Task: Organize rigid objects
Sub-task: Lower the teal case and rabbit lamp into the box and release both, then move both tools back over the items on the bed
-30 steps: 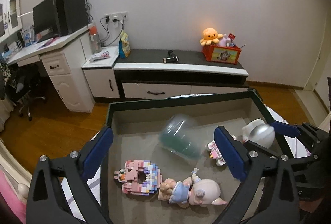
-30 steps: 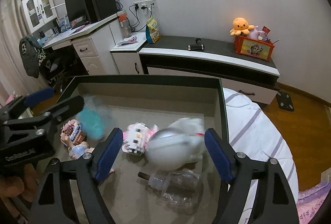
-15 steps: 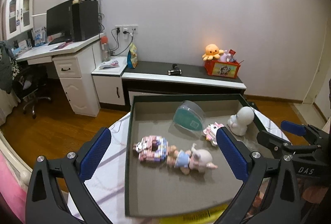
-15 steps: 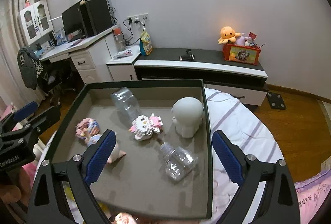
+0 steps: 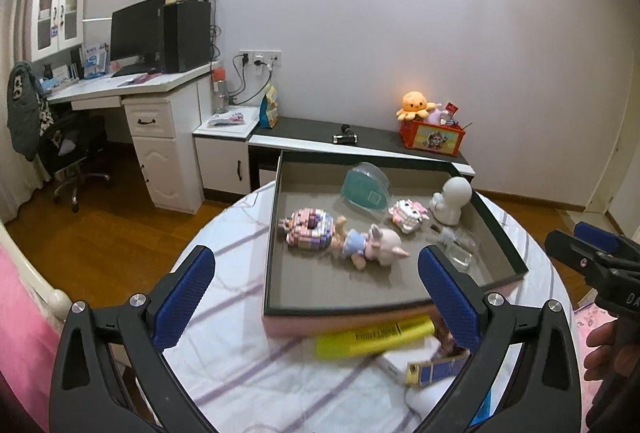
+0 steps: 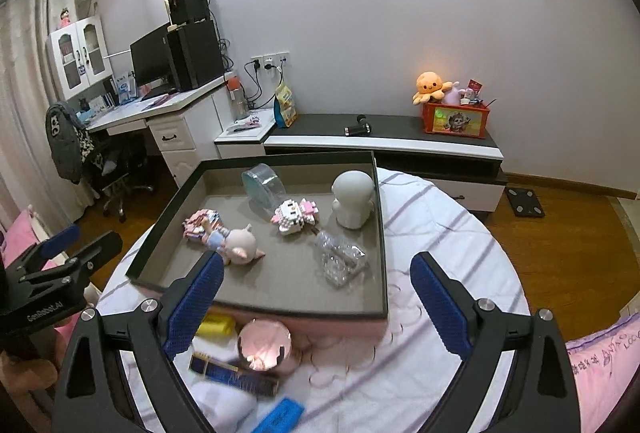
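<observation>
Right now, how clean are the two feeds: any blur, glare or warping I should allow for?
Left wrist view: tray toys sharp, yellow box under its near edge smeared; walls bow at the fisheye rim. Right wrist view: tray sharp, round pink mirror catches a bright glare, blue items near it are blurred. Both views: dark corners, octopus plush glows warm.

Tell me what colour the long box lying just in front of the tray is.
Yellow, clearest in the left wrist view.

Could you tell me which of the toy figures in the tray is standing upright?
The plain white round-headed figure in the tray's far right corner; the others lie flat.
</observation>
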